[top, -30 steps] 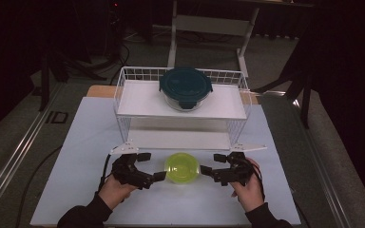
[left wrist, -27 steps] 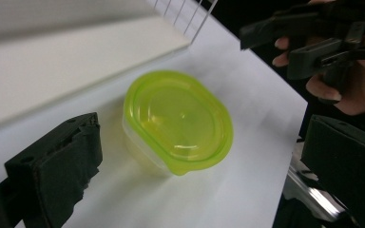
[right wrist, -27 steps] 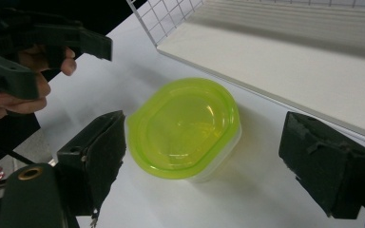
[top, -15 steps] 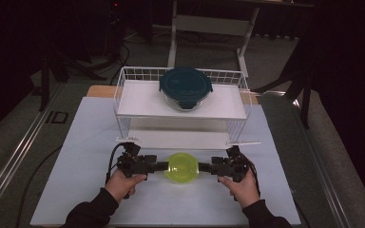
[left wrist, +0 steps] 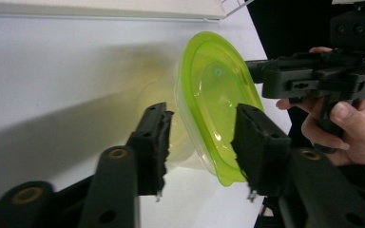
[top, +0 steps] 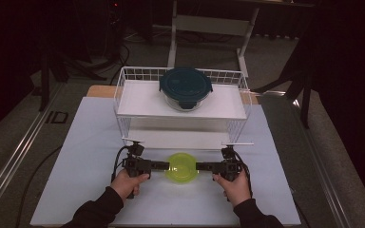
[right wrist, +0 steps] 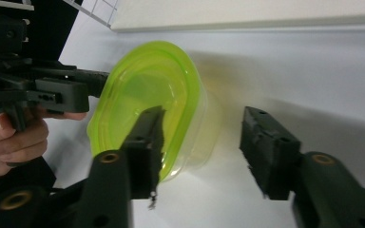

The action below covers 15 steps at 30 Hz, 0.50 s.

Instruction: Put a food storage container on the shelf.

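There are two black two-jaw grippers here, one in each of the person's hands, and between them one small yellow-green translucent plastic container with a bright green lid (top: 182, 167). It sits on the white table top (top: 76, 142), near the person's edge and just in front of the rack.

The left gripper (left wrist: 199, 142) has its jaws set wide, one on each side of the container's near rim; whether the pads touch the plastic I cannot tell. The right gripper (right wrist: 202, 137) is also spread wide: one jaw lies over the lid, the other stands well off to the side above bare table.

Behind the container stands one white wire rack with two shelves (top: 128, 114). On its upper shelf rests one round glass bowl with a dark teal lid (top: 186, 88). The lower shelf is partly in shadow and hard to read. Beyond the table, one pale metal frame (top: 209, 23) rises out of a dark room.

From above, the two hands (top: 126, 183) cover the gripper handles, and the dark sleeves (top: 95, 211) are cut off by the bottom edge. In the gripper views each jaw blocks part of the container's wall.
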### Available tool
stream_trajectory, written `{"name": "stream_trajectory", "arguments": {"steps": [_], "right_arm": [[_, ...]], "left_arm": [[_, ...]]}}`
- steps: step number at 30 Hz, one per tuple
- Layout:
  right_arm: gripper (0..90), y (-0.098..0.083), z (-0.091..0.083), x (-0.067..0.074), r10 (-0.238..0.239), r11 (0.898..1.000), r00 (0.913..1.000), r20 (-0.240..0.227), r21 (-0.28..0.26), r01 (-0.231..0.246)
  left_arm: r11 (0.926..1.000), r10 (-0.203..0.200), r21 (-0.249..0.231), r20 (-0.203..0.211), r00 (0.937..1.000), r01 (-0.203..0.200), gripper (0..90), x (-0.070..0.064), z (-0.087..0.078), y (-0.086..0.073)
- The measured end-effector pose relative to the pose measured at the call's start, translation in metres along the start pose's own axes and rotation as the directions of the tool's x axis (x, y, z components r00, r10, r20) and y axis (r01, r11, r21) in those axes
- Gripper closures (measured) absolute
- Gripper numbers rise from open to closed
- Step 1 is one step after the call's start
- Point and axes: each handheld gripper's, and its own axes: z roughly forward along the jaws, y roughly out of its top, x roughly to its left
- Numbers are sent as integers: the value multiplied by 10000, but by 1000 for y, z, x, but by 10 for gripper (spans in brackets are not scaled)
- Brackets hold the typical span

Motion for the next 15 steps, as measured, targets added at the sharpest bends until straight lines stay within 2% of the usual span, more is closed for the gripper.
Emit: {"name": "stream_trajectory", "arguments": {"steps": [2,5,6,9,11,15], "right_arm": [[587,-1,1,-2,210,9998,9998,-71,14,-210],[625,0,2,-4,437,9990,9987,-278,18,-437],[650,0,2,-3,465,9989,9983,-360,53,-463],[695,1,3,-1,537,9982,9970,-549,296,-521],[734,0,5,0,562,9971,9966,-594,547,-530],[756,-2,7,2,661,9949,9941,-862,813,-591]], "left_arm": [[9999,-32,151,60,10000,31,593,1,2,0],[9997,-168,184,130,9998,166,623,2,4,-1],[9995,-216,240,132,9997,213,663,2,5,-1],[9995,-227,239,229,9995,221,713,2,6,-2],[9990,-169,406,247,9996,159,727,0,8,-1],[9983,-213,556,226,9995,200,752,0,8,-2]]}}
